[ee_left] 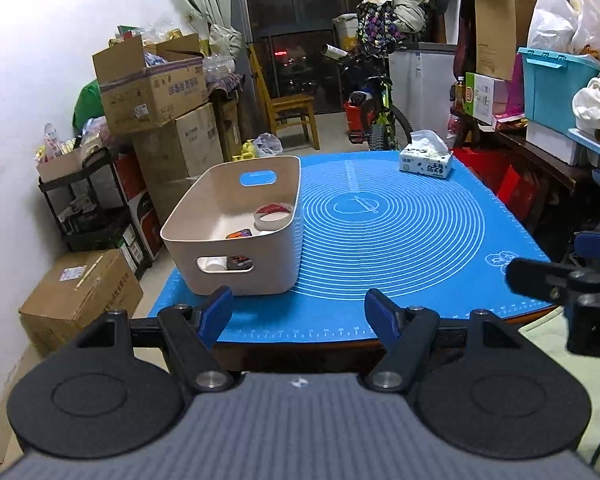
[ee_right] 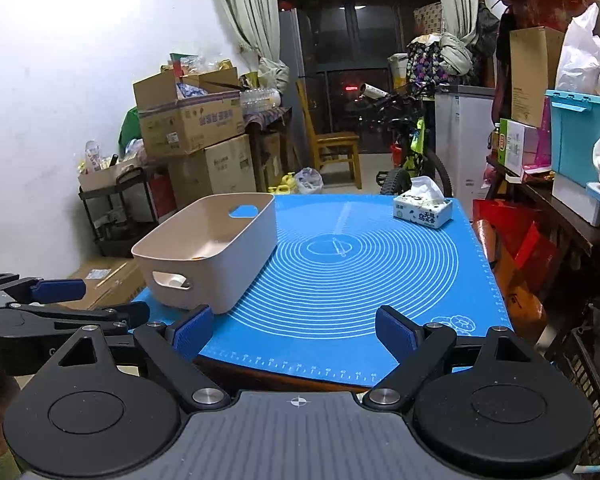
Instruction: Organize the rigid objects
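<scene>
A beige storage bin (ee_left: 236, 276) stands on the left part of the blue mat (ee_left: 400, 232). Inside it lie a roll of tape (ee_left: 272, 216), a small dark and orange object (ee_left: 239, 234) and a white item (ee_left: 214, 265) seen through the handle hole. The bin also shows in the right wrist view (ee_right: 220, 276). My left gripper (ee_left: 298, 312) is open and empty, held above the table's front edge just in front of the bin. My right gripper (ee_right: 294, 330) is open and empty over the mat's (ee_right: 360, 272) front edge, to the right of the bin.
A tissue box (ee_left: 426, 164) sits at the mat's far right corner, and shows in the right wrist view (ee_right: 422, 210). Cardboard boxes (ee_left: 152, 92) and a black cart (ee_left: 88, 200) stand left of the table. A chair (ee_left: 290, 110), bicycle (ee_left: 376, 120) and cluttered shelves (ee_left: 540, 120) lie beyond.
</scene>
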